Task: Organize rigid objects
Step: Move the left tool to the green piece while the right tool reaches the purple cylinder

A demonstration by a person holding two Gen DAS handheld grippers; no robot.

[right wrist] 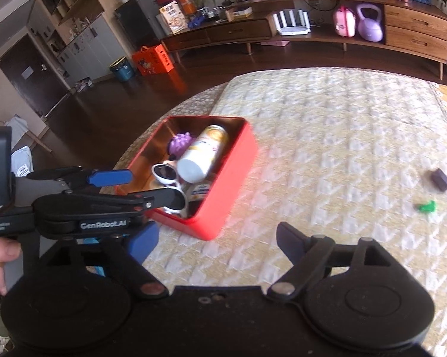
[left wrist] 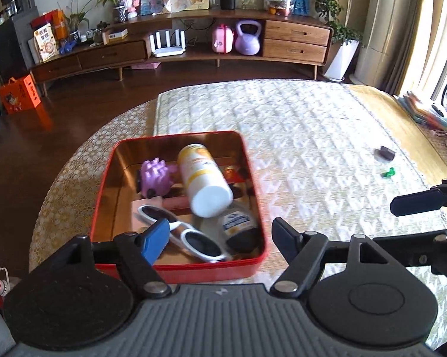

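While my left claw (left wrist: 220, 235) hangs released over the tin (left wrist: 175, 269), a bottle (left wrist: 204, 178) lies inside on sunglasses (left wrist: 190, 238). My right claw (right wrist: 217, 239) gapes empty. A block (right wrist: 440, 180) and green piece (right wrist: 427, 206) sit apart on the worktop (right wrist: 342, 136).

left wrist view: close above red tin (left wrist: 175, 270), facing the tv cabinet (left wrist: 294, 38). right wrist view: farther right, angled leftward. shared: tin, quilted mat (right wrist: 342, 148), cabinet.
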